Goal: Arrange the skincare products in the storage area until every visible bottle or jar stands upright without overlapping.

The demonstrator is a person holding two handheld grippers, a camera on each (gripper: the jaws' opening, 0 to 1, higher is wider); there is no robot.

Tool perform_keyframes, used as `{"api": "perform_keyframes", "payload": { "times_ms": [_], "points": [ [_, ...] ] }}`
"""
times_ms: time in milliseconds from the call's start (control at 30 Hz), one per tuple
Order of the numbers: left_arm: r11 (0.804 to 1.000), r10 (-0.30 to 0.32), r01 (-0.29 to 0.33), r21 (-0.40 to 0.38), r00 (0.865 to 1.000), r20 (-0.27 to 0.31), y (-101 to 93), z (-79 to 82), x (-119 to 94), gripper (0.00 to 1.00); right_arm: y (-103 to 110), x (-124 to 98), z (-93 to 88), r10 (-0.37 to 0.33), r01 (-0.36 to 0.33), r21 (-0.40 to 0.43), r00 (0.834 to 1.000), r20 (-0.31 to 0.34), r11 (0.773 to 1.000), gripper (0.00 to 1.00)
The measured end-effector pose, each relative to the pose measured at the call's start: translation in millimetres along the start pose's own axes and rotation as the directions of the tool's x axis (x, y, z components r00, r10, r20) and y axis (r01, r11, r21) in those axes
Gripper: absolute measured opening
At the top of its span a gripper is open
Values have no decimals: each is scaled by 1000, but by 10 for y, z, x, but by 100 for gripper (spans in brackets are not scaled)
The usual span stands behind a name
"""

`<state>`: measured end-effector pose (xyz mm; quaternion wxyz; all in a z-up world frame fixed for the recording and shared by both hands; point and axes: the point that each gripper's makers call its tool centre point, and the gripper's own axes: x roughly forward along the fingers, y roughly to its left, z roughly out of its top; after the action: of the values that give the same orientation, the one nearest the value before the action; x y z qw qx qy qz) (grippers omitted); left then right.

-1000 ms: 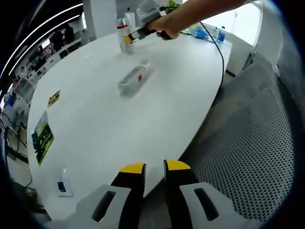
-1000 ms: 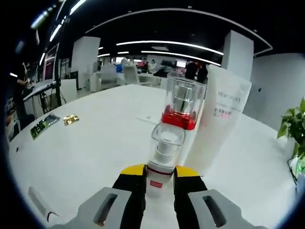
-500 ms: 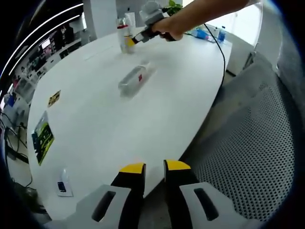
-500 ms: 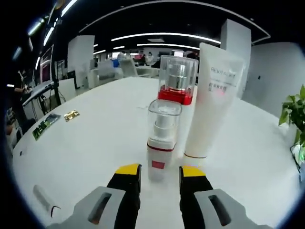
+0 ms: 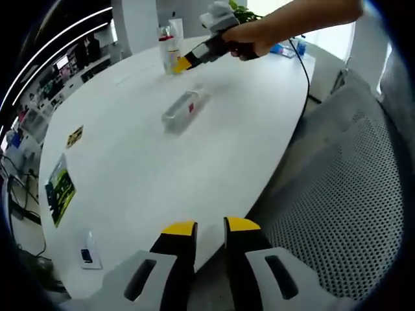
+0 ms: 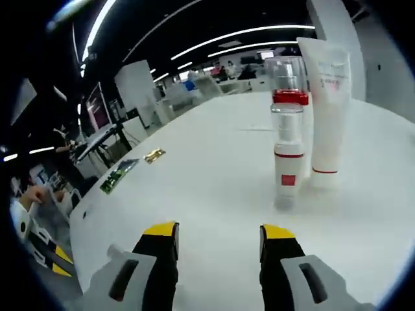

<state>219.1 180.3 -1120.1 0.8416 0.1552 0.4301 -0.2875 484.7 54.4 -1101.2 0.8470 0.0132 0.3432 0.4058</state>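
Standing upright at the far side of the white table (image 6: pixel 214 194) are a small clear-capped bottle (image 6: pixel 287 162) with a red label, a red-collared pump bottle (image 6: pixel 288 81) behind it and a white tube (image 6: pixel 329 110) whose print is unreadable, with bare tabletop all around. The right gripper (image 6: pixel 217 236) — shut on the small bottle a second ago — now holds nothing, jaws wide apart, pulled back. The left gripper (image 5: pixel 209 228) hangs over the near table edge, jaws narrowly parted and empty, a clear bottle (image 5: pixel 183 110) lying on its side mid-table.

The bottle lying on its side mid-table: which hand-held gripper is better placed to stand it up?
Right, probably. The right hand-held gripper is open over the table near the lying bottle; the left hand-held gripper hangs at the table's edge.
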Motion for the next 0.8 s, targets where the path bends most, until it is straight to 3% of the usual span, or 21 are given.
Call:
{"api": "perform_keyframes", "payload": {
  "times_ms": [133,167,233,300,367,400,467,567,633,733,800],
  "points": [
    [1000,13,-13,1,1000,8,25,16,-11,13,270,18,-3,105,-109,-96,993,-44,989,52],
    [1000,16,-16,1,1000,10,31,19,-14,13,398,24,-24,162,-170,-115,984,-73,979,53],
    [1000,23,-23,3,1000,16,45,29,-21,13,624,29,-16,264,-273,-130,961,-86,953,56],
    [1000,31,-31,1,999,18,60,32,-24,13,892,13,-80,365,-384,-143,920,-146,912,62],
    [999,35,-35,1,999,19,71,33,-26,13,1024,12,-191,395,-440,-206,891,-226,874,69],
    [999,35,-35,2,999,19,71,36,-25,12,1038,14,-219,391,-444,-225,887,-244,867,71],
    [999,30,-30,-13,1000,7,77,26,-10,13,1078,9,-385,386,-496,-305,851,-356,813,71],
    [1000,29,-29,4,1000,5,61,16,-12,12,1132,-18,-557,378,-544,-357,815,-439,759,71],
    [1000,26,-26,17,1000,2,45,11,-9,12,1135,-33,-655,351,-556,-391,802,-483,733,71],
    [1000,25,-25,17,1000,-4,47,4,-1,12,1094,-61,-807,293,-575,-465,784,-546,673,68],
    [1000,8,-8,19,1000,-19,10,-19,21,12,1063,-82,-872,265,-582,-487,776,-572,651,66]
  ]
}}
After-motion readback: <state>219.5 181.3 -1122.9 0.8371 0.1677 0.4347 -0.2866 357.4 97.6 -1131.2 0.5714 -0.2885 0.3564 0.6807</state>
